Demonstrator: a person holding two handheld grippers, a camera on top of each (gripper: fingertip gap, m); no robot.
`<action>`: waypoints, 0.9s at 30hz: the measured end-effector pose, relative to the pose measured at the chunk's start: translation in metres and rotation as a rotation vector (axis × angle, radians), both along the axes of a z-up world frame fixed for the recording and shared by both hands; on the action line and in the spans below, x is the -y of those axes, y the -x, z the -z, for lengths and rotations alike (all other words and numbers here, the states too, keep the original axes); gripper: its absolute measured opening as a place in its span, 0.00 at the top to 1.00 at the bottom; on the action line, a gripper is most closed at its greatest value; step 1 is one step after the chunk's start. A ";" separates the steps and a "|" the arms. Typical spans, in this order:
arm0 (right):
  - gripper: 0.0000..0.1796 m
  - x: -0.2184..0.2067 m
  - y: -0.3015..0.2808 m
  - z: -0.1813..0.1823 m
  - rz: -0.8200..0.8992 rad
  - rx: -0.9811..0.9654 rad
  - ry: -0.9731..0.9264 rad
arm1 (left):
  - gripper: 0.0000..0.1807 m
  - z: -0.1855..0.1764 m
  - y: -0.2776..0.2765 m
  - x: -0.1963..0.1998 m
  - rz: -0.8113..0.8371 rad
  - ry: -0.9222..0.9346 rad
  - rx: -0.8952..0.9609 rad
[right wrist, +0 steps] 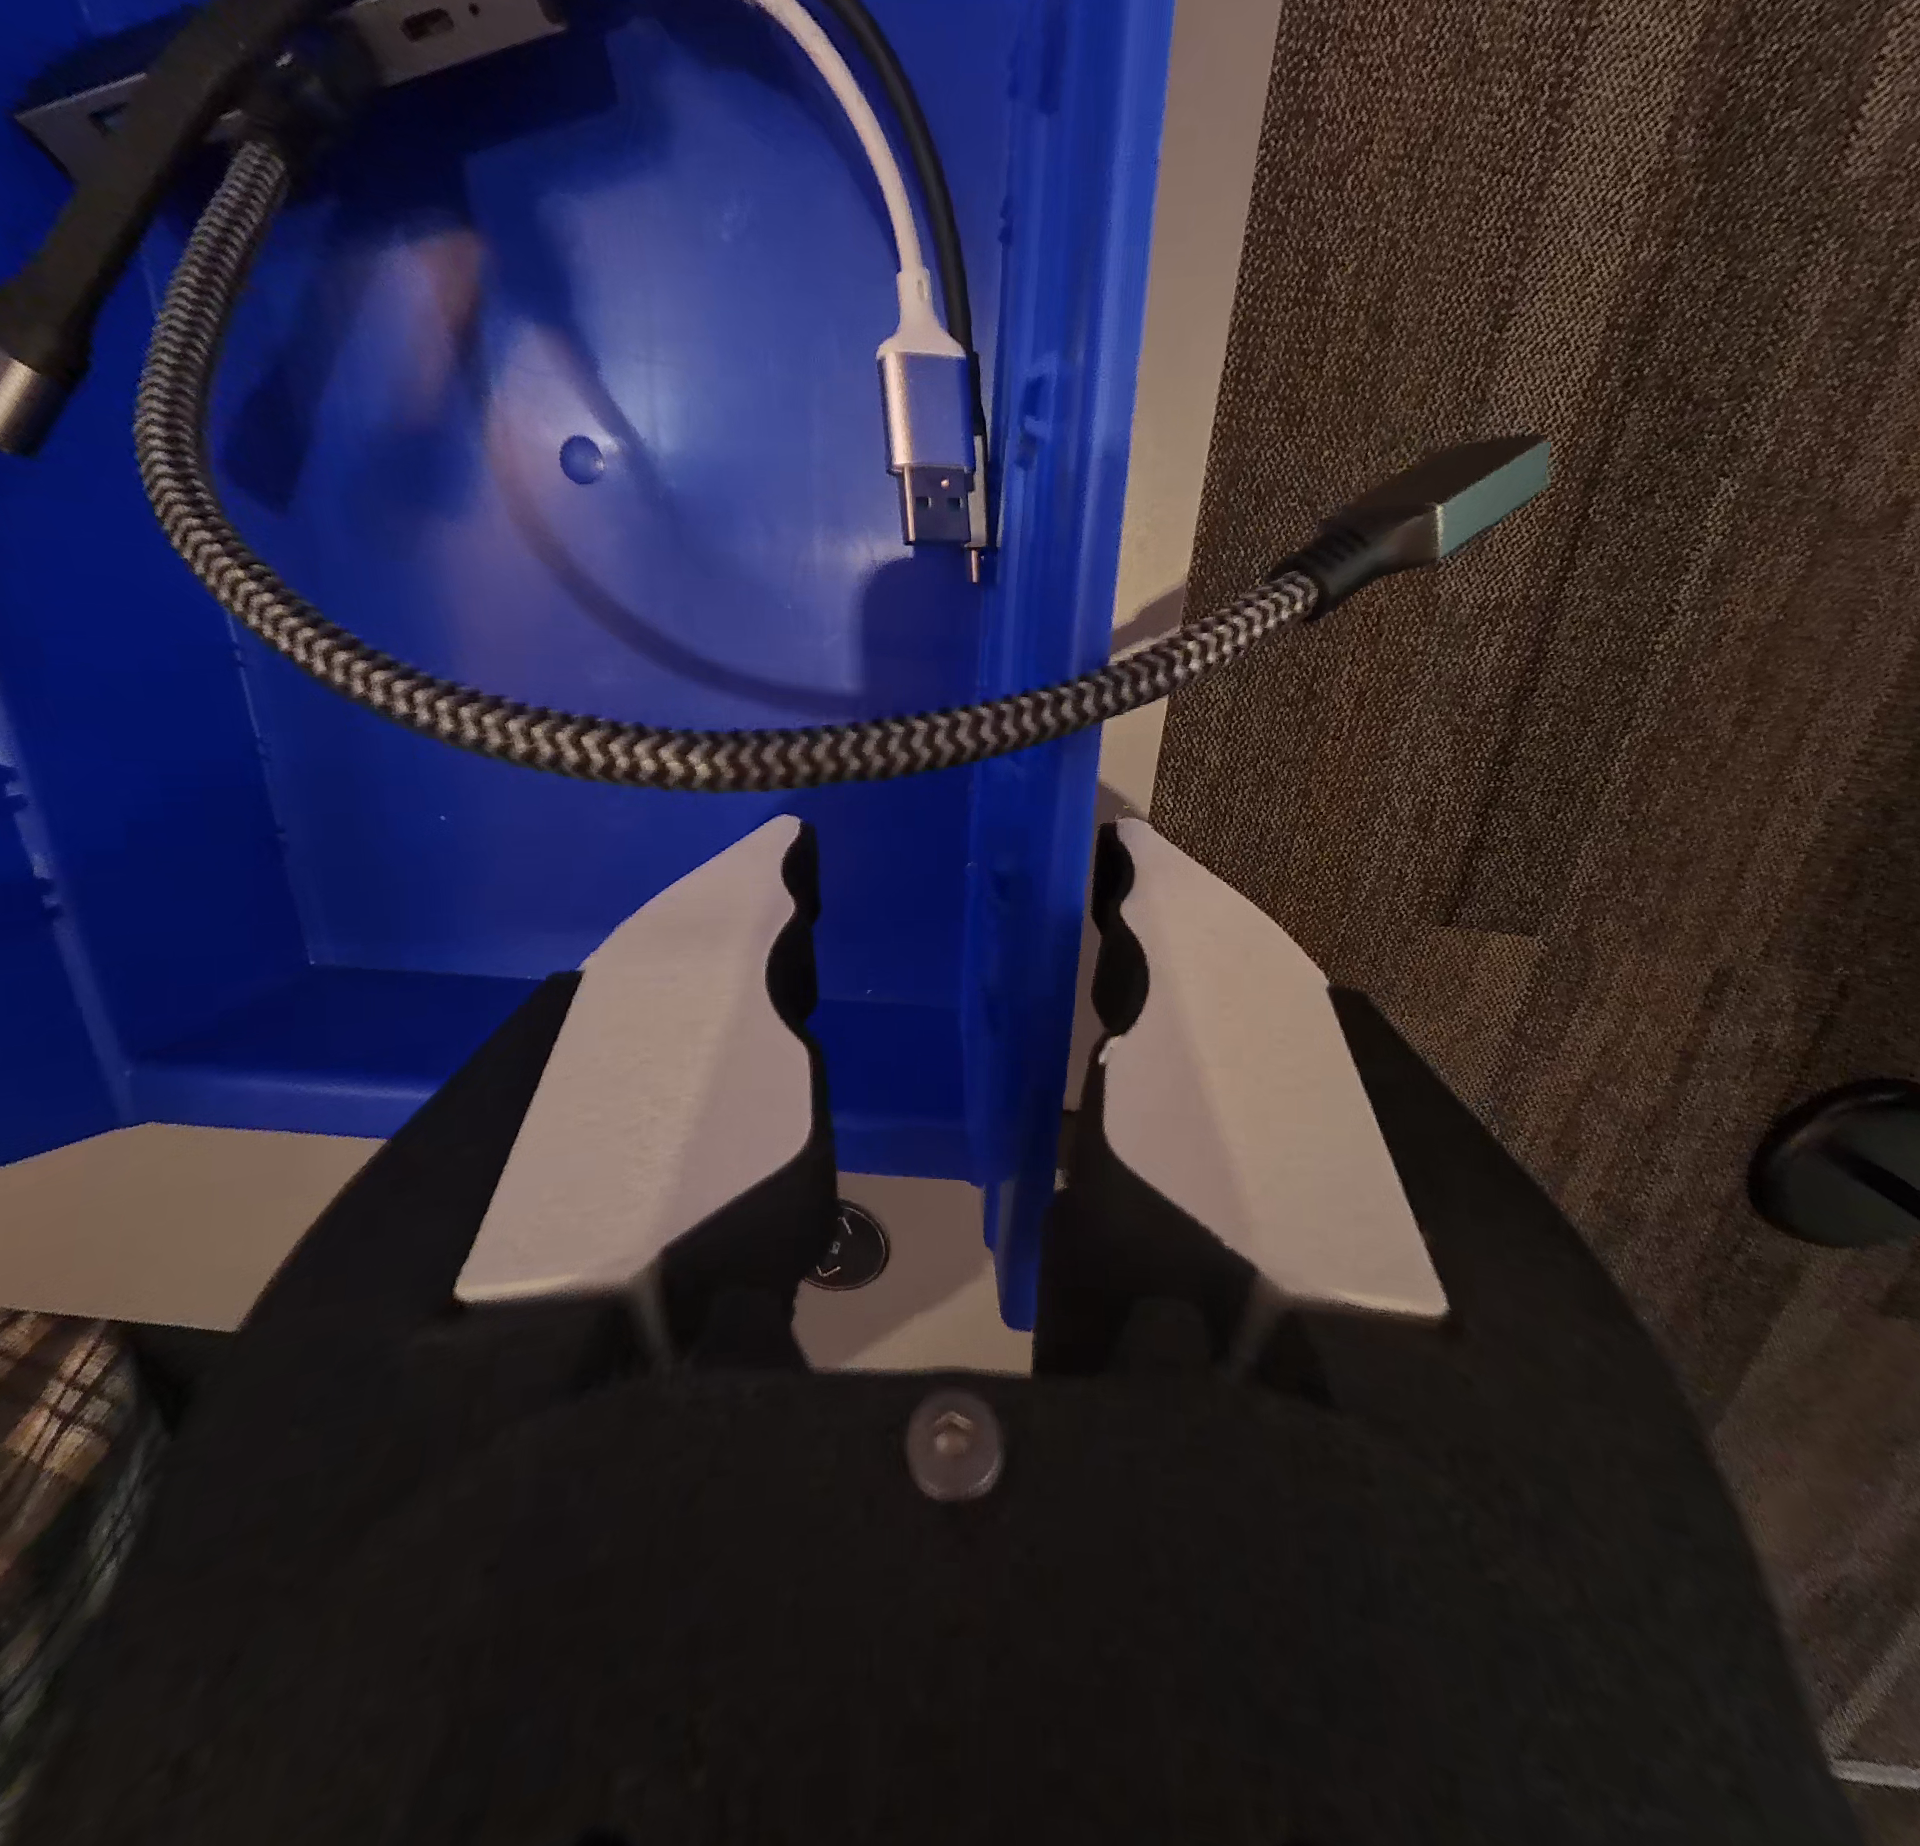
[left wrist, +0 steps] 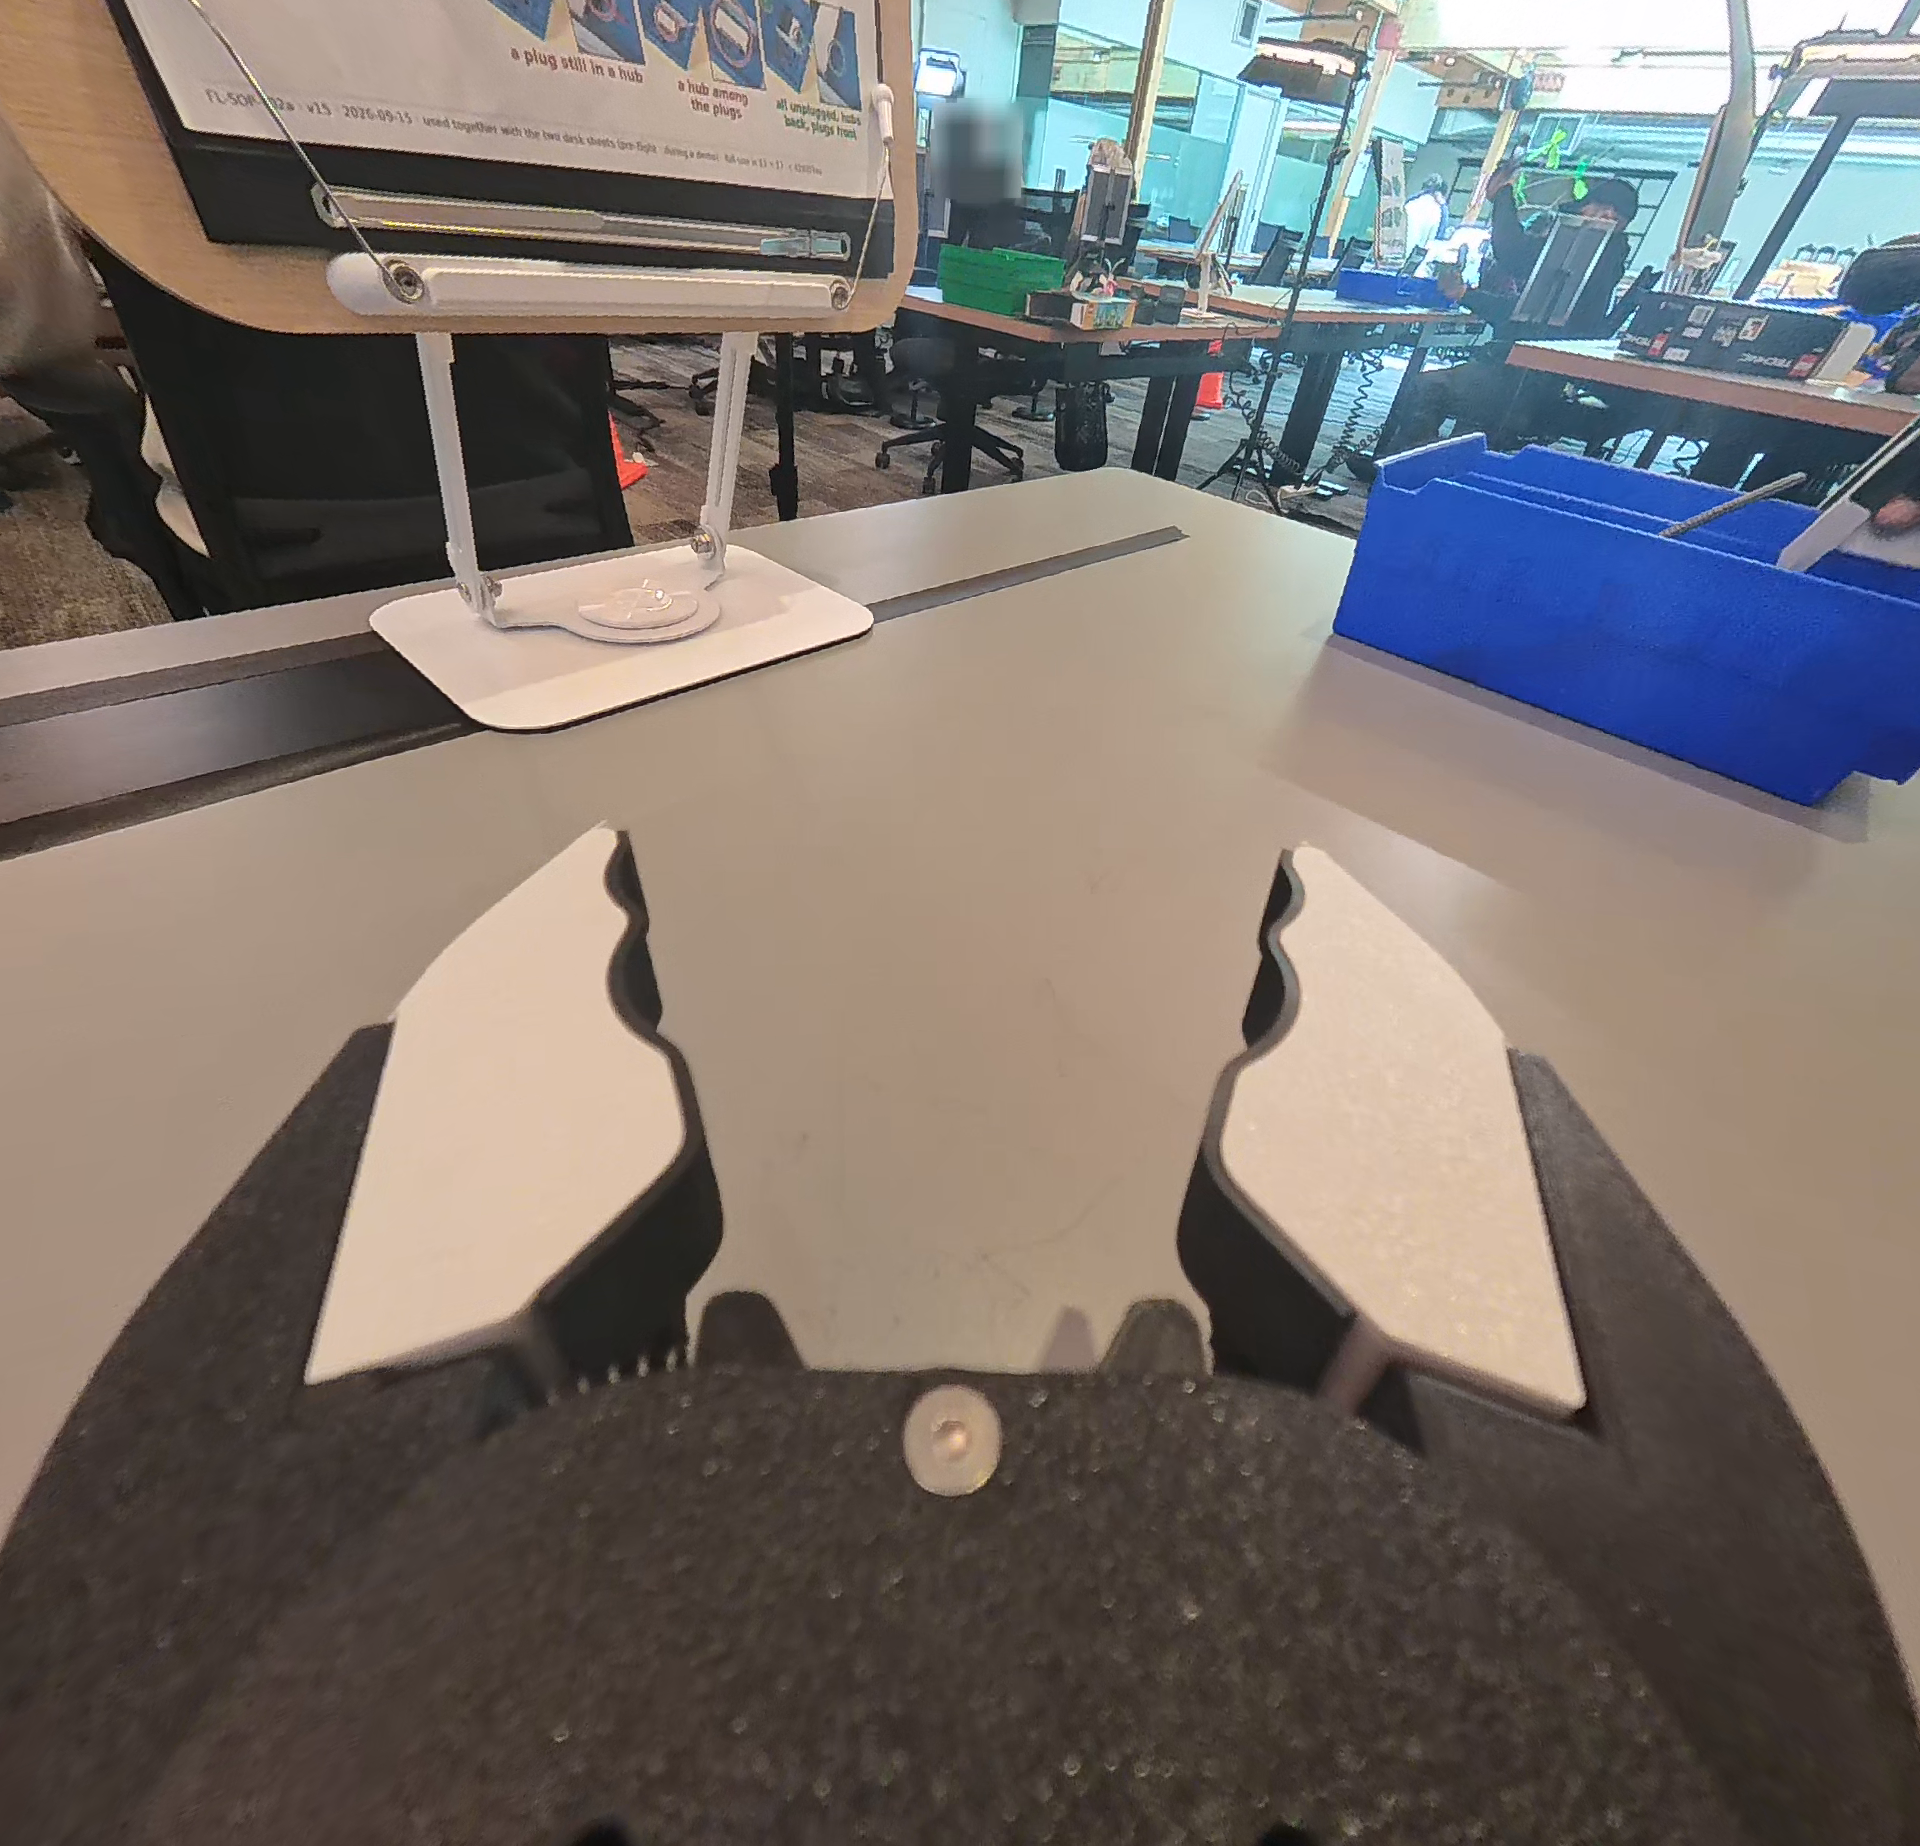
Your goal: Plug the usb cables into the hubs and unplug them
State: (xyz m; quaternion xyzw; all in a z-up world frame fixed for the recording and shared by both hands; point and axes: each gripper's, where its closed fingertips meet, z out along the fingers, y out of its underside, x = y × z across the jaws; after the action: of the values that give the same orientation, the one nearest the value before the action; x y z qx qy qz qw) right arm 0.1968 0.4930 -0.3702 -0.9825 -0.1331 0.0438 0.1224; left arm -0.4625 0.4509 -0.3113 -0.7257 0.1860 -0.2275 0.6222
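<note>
Clearly the right gripper [right wrist: 951, 840], fingers narrowly parted and empty, hovered nearest the braided cable [right wrist: 665, 747] lying crosswise just ahead; the left gripper [left wrist: 956, 851] gaped wide.

Left gripper [left wrist: 951, 851] sits level and low, pointing straight ahead, its two white-faced fingers [left wrist: 540, 1090] spread wide with nothing between them. Right gripper [right wrist: 951, 840] is tipped steeply, looking down, its fingers [right wrist: 686, 1048] parted to a narrower gap and gripping nothing. Black wavy pads line the inner edges of both pairs, and each black body fills the bottom of its own view.
</note>
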 end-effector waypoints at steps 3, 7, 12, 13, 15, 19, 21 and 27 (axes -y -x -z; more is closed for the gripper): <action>0.72 0.001 0.000 0.001 -0.002 -0.002 0.005 | 0.39 0.001 -0.001 0.000 0.002 0.004 -0.002; 0.72 0.003 0.001 0.003 -0.002 -0.006 0.015 | 0.39 0.001 0.000 0.000 0.000 0.003 -0.001; 0.72 0.003 0.002 0.003 -0.006 -0.005 0.017 | 0.39 0.000 0.000 0.000 -0.001 0.003 0.001; 0.72 0.003 0.002 0.003 -0.006 -0.004 0.019 | 0.39 0.000 0.000 0.000 -0.001 0.003 0.001; 0.72 0.004 0.002 0.003 -0.008 -0.006 0.023 | 0.39 0.000 0.000 0.000 -0.001 0.003 0.001; 0.72 0.004 0.003 0.004 -0.010 -0.005 0.029 | 0.39 0.000 0.000 0.000 -0.002 0.002 0.001; 0.72 0.005 0.003 0.005 -0.011 -0.004 0.032 | 0.39 0.000 0.000 0.000 -0.002 0.003 0.001; 0.75 0.004 0.003 0.007 -0.008 0.001 0.035 | 0.39 0.001 0.000 -0.001 -0.002 0.006 -0.002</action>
State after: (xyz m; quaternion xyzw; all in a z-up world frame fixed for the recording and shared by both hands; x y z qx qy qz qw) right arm 0.1943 0.4894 -0.3767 -0.9840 -0.1363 0.0460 0.1048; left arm -0.4626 0.4515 -0.3124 -0.7278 0.1854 -0.2267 0.6201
